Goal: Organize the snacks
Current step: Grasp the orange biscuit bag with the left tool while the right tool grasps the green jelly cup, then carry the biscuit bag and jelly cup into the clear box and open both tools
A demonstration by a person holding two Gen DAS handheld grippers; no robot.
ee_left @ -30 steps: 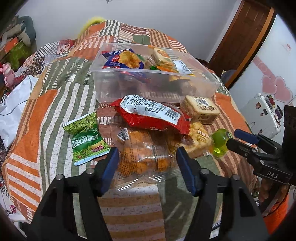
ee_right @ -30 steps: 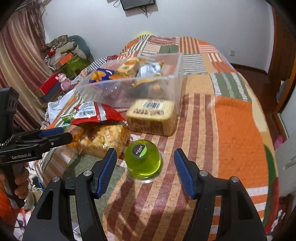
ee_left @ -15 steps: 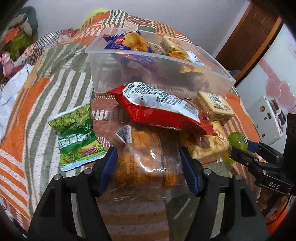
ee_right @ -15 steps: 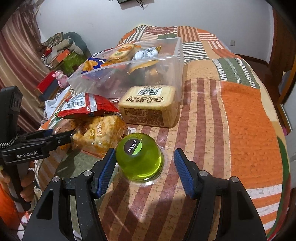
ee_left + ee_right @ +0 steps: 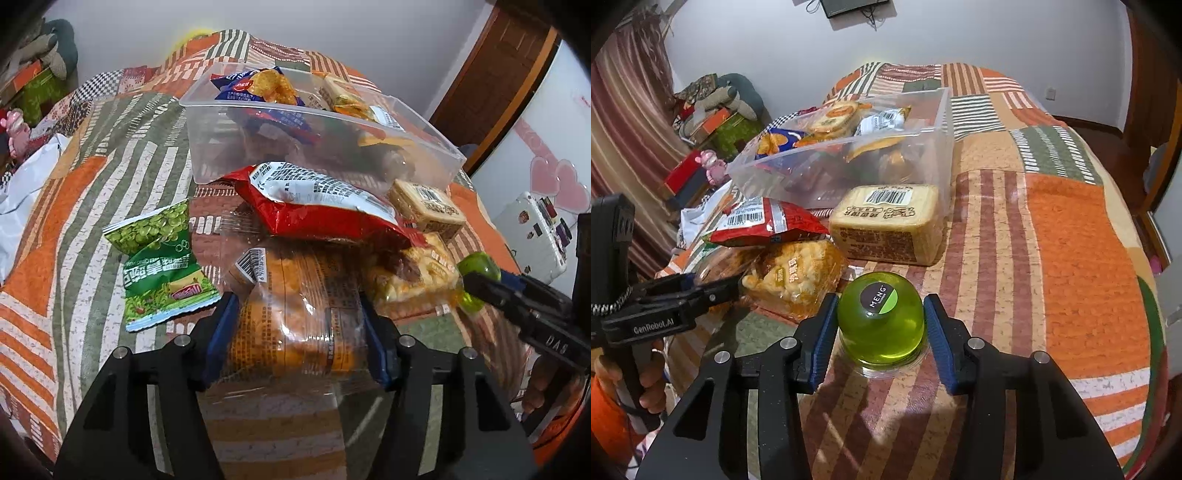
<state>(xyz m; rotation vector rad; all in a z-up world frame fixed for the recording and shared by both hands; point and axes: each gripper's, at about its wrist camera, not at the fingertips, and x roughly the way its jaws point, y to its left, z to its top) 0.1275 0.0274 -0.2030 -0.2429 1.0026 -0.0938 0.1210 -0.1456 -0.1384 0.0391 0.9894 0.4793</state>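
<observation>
Striped bedspread (image 5: 1071, 240): right gripper (image 5: 881, 328) fingers closing around green jelly cup (image 5: 881, 317), touching.

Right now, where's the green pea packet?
Left wrist view, left side: the green pea packet lies on the quilt, left of the clear-wrapped bread bag.

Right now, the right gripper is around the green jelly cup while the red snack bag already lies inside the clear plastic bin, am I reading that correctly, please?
Not quite. The red snack bag is not inside the clear plastic bin; it lies on the bedspread in front of it, atop other packets, as the left wrist view shows. The right gripper is indeed around the green jelly cup, its jaws closing.
</observation>
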